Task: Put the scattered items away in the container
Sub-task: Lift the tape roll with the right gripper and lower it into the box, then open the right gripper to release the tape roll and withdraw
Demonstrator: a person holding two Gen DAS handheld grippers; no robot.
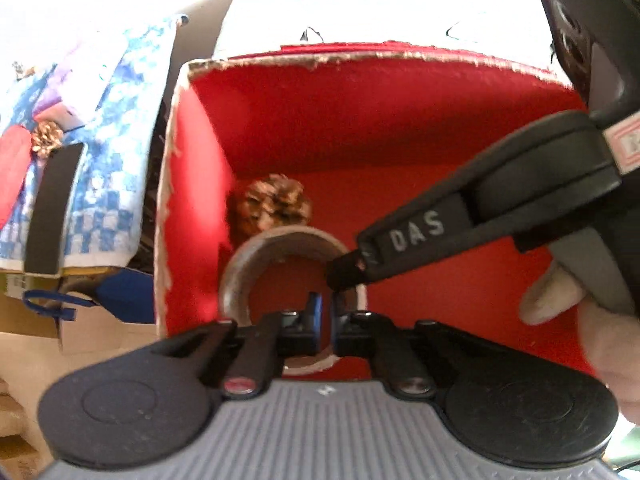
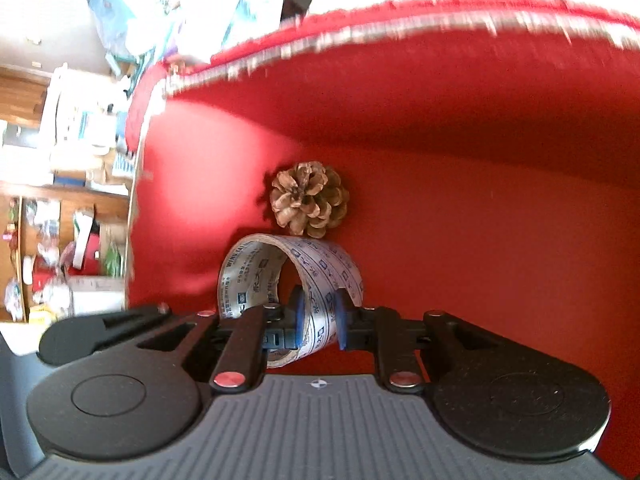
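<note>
Inside the red box (image 2: 480,128), just in front of the pine cone (image 2: 309,199) on its floor, the roll of tape (image 2: 316,280) stands on edge, pinched by both tongs at once. Right gripper (image 2: 319,322) clamps the printed band from one side; left gripper (image 1: 326,322), squeezed nearly closed, bites the roll's near rim. Such a double hold probably steadies the roll so it settles beside the cone instead of rolling away once let go.
</note>
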